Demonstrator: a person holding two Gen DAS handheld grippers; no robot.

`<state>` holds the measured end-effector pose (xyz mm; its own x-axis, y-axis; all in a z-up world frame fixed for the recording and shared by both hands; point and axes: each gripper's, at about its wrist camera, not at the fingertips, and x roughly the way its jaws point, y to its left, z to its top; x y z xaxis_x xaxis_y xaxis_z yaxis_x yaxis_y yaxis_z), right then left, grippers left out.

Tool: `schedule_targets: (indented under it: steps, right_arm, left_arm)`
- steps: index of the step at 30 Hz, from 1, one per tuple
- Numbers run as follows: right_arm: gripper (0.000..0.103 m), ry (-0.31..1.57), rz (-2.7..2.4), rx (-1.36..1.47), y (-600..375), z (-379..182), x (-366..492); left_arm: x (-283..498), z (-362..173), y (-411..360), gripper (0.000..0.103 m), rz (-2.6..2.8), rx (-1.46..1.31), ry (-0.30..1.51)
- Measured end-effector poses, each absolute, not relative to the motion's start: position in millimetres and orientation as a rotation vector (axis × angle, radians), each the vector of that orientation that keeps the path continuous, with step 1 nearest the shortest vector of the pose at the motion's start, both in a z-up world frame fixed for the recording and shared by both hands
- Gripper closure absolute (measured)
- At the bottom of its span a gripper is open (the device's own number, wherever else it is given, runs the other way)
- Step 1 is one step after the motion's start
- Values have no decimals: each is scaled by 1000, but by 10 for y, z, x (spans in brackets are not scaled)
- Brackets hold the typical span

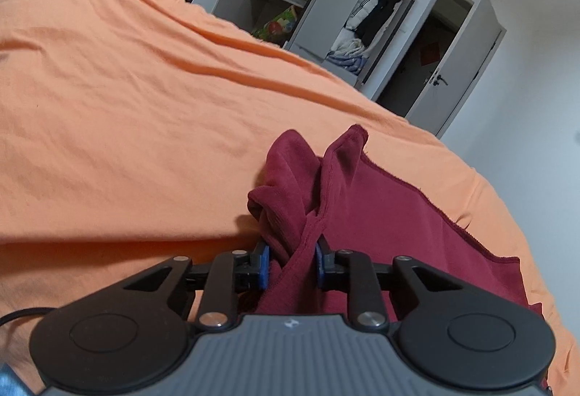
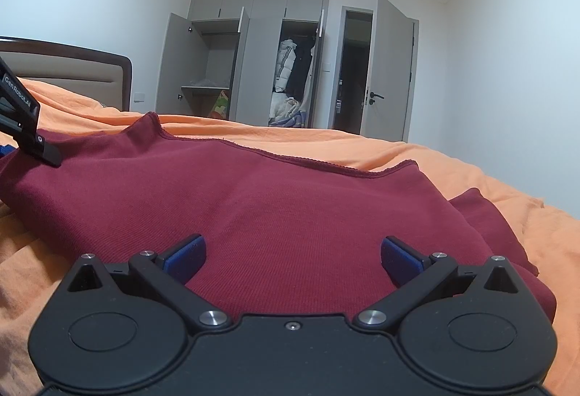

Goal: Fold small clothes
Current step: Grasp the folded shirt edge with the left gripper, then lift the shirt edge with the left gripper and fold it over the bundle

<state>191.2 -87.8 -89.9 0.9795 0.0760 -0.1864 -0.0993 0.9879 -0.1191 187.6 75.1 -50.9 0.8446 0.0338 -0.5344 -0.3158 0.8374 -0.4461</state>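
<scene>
Now — left gripper [image 1: 291,260] pinches maroon garment [image 2: 275,207] | right gripper [image 2: 293,260] spread above it

I see a bed [image 2: 417,157] covered by a rumpled orange sheet [image 1: 127,106]; directly on it lies a dark red garment [image 2: 253,200], spread mostly flat.

Both tools are matte black two-finger grippers, the left gripper [image 1: 291,262] with a ribbed grey housing and the right gripper [image 2: 293,256] all black (white "GenRobot.AI" lettering shows on the left one), each with blue pads [image 2: 188,256], silver pivot screws and round black side discs.
</scene>
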Motion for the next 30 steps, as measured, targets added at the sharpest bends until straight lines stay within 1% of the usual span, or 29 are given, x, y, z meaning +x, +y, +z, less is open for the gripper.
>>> schedule_targets:
  steps: [3, 4, 6, 9, 15, 23, 30]
  right_arm:
    - [0, 181, 89, -128, -882, -901, 1907]
    - [0, 181, 88, -128, -880, -898, 1909]
    - [0, 182, 89, -129, -880, -898, 1911]
    - [0, 182, 90, -128, -878, -899, 1910]
    - [0, 192, 93, -137, -877, -872, 1920]
    - [0, 169, 86, -222, -833, -809, 1845]
    - [0, 132, 56, -329, -919, -751, 1629]
  left_arm:
    - [1888, -503, 706, 78, 179, -557, 545]
    - [1880, -487, 676, 82, 175, -543, 539]
    - [1856, -437, 591, 85, 171, -492, 519]
    - [1850, -398, 520, 86, 176, -432, 503]
    - [1846, -361, 563, 89, 169, -459, 483]
    - [1826, 60, 276, 89, 39, -359, 350]
    - [2054, 392, -298, 89, -158, -273, 303]
